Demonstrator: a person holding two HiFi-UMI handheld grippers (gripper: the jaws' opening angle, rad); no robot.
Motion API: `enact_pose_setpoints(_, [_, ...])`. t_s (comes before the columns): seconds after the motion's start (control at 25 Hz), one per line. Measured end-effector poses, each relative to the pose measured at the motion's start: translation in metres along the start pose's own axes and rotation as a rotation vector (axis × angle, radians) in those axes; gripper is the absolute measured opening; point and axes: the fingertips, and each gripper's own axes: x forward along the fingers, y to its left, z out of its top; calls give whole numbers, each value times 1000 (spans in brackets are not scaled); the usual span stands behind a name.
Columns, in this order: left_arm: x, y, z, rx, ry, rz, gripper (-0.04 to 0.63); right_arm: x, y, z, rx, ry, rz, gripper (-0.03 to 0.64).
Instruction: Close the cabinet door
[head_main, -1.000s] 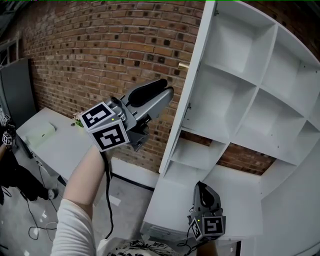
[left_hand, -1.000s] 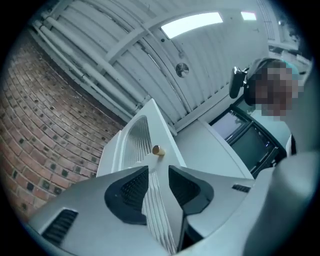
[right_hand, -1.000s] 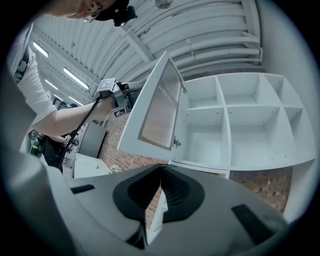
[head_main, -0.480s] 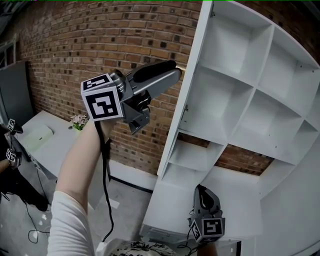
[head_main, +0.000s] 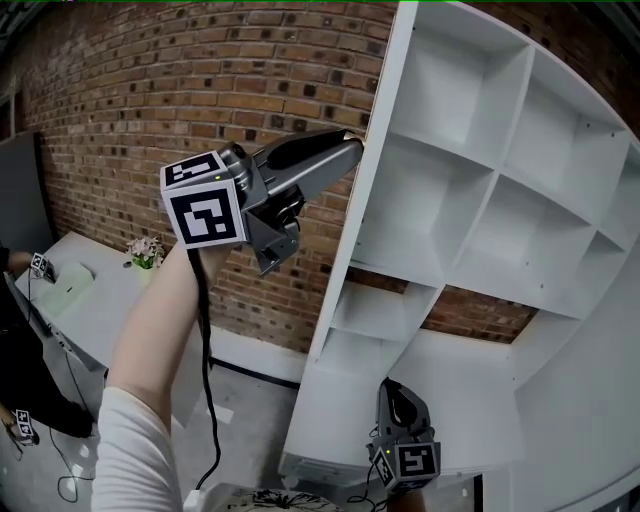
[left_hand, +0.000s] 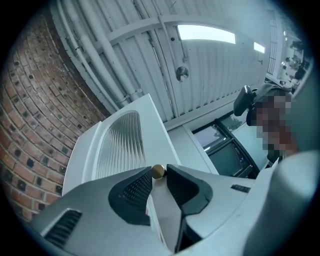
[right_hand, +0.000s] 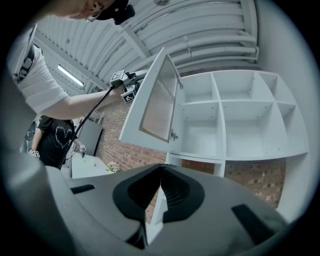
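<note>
The white cabinet door (head_main: 376, 150) stands open, edge-on to me in the head view, beside the bare shelf compartments (head_main: 470, 190). In the left gripper view its ribbed glass panel (left_hand: 120, 145) shows, with a small brass knob (left_hand: 158, 171) on the door's edge. My left gripper (left_hand: 158, 175) is raised to that knob and its jaws are closing, both tips touching the knob's sides. In the head view the same gripper (head_main: 352, 148) reaches the door's edge and hides the knob. My right gripper (head_main: 398, 396) hangs low before the cabinet's bottom; its jaws (right_hand: 161, 170) are shut on nothing.
A brick wall (head_main: 200, 90) runs behind the door. A white table (head_main: 110, 300) with a small flower pot (head_main: 144, 250) stands at the left. A person in black (right_hand: 55, 142) stands by that table. The cabinet's shelves (right_hand: 240, 120) hold nothing.
My left gripper rose and moved right until its tips reached the door's edge at the knob. The right gripper has stayed in place.
</note>
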Motion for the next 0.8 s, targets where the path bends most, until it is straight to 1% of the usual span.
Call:
enact_pose_setpoints(0.12, [1,-2,-2,16,-3,-6,104,-1,-1,-8,23,14,-38,8])
enact_pose_setpoints(0.24, [4,-5,-1,54,9,12,103,-3,0,-14,31,27,-68,8])
enact_pose_setpoints(0.44, [21,-11,-6,100,42,41,103,-5,1,-29,41,55,-82,8])
enact_pose_setpoints(0.52, [29,-15,-10,139,60,43,101,-5,0,-31,38,50,-85,8])
enact_pose_setpoints(0.64, [40,-22,-19,224,89,53,101,-7,-10,-34,33,51,-91,8])
enact_pose_setpoints(0.8, [59,-29,-27,269,96,67,101,-8,-32,-43,29,64,-83,8])
